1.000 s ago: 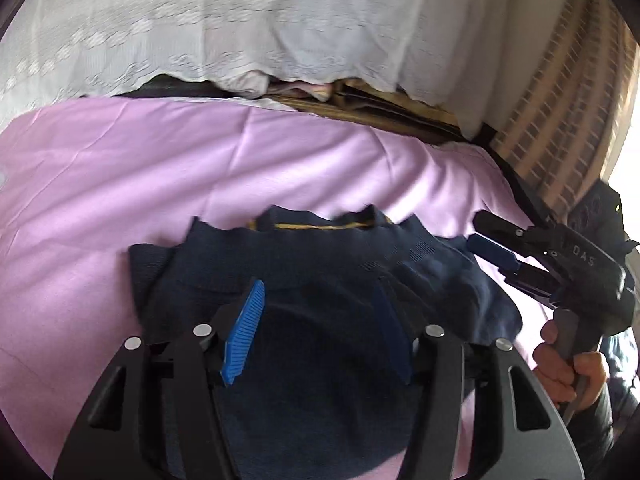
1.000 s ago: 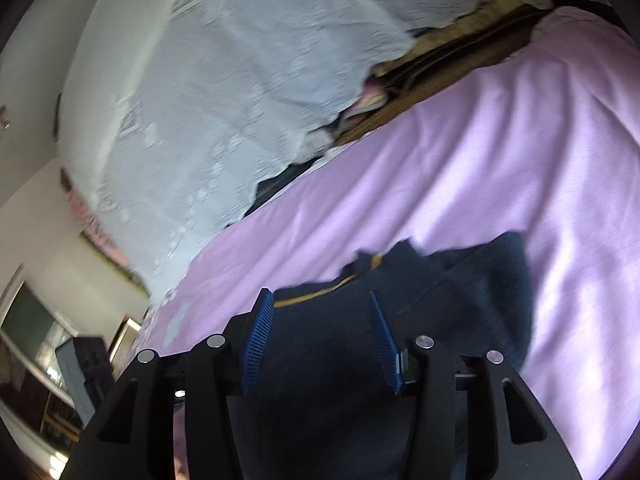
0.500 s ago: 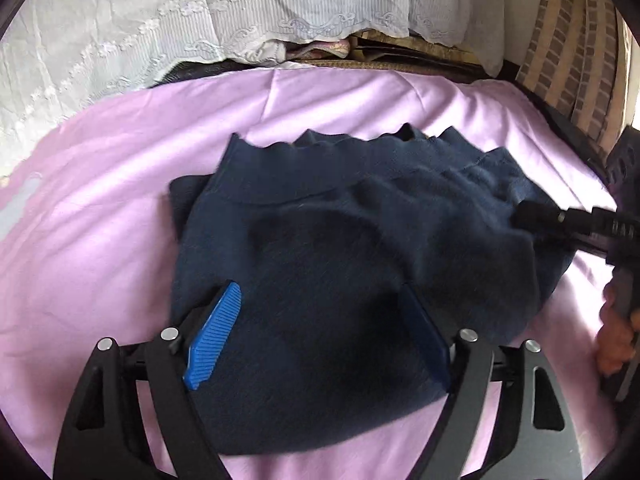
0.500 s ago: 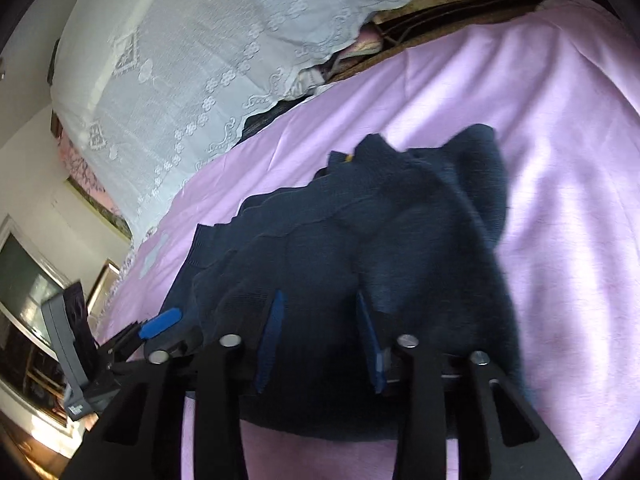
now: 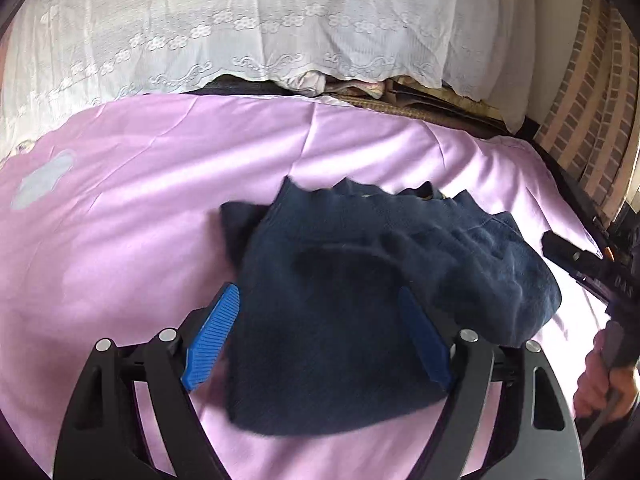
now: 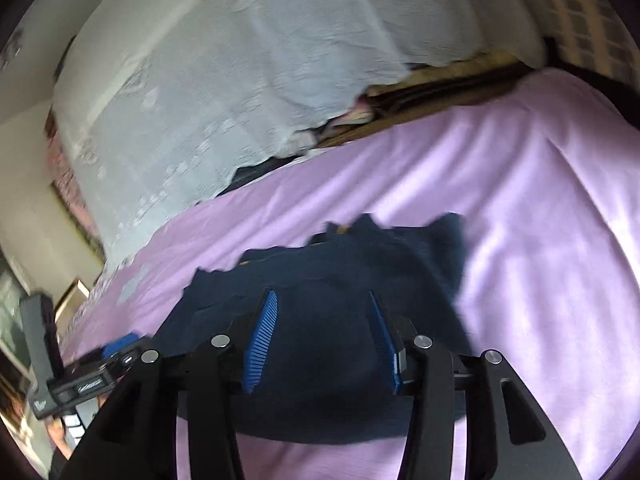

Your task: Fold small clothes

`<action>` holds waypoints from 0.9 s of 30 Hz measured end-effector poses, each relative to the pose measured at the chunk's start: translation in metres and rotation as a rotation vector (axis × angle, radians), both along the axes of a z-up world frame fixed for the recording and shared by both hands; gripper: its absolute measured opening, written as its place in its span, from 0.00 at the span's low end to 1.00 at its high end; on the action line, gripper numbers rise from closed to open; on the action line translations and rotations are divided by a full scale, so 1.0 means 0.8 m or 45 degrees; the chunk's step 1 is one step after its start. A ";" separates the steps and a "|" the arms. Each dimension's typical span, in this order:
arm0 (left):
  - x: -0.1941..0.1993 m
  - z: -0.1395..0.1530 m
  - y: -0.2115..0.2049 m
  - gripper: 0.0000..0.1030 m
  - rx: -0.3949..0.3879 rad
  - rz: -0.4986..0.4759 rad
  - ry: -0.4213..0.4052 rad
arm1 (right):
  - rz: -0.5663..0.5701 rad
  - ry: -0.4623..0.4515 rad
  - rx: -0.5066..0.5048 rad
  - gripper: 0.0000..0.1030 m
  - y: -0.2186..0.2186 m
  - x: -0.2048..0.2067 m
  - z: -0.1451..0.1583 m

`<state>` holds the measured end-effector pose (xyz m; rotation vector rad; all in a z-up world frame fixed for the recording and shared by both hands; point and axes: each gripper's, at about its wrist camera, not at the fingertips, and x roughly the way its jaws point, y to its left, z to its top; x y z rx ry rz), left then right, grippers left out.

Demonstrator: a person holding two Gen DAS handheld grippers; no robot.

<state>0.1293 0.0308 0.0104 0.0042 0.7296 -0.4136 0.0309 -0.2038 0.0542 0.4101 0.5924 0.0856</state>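
Both your grippers are pulling back from the garment (image 5: 360,320), jaws wide and holding nothing; its bunched right side (image 5: 512,280) risks unfolding.

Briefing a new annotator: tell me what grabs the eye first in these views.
The dark navy garment lies bunched in the middle of the pink-purple sheet. The left gripper hangs open over its near edge. A white lace cloth drapes across the back.
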 end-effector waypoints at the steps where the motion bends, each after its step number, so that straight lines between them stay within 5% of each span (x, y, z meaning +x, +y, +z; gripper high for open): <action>1: 0.004 0.001 -0.009 0.77 0.007 -0.002 0.000 | 0.026 0.010 -0.025 0.46 0.014 0.010 0.000; 9: 0.052 -0.046 -0.043 0.82 0.134 0.033 0.097 | 0.124 0.192 -0.160 0.49 0.061 0.078 -0.055; 14: 0.045 -0.046 -0.050 0.83 0.194 0.036 0.048 | 0.125 0.183 -0.174 0.51 0.066 0.073 -0.052; 23: 0.023 -0.025 -0.017 0.82 0.044 0.080 -0.015 | 0.036 0.090 -0.177 0.54 0.052 0.044 -0.040; 27: 0.038 -0.045 -0.016 0.87 0.178 0.187 0.064 | -0.022 0.174 -0.244 0.57 0.046 0.047 -0.044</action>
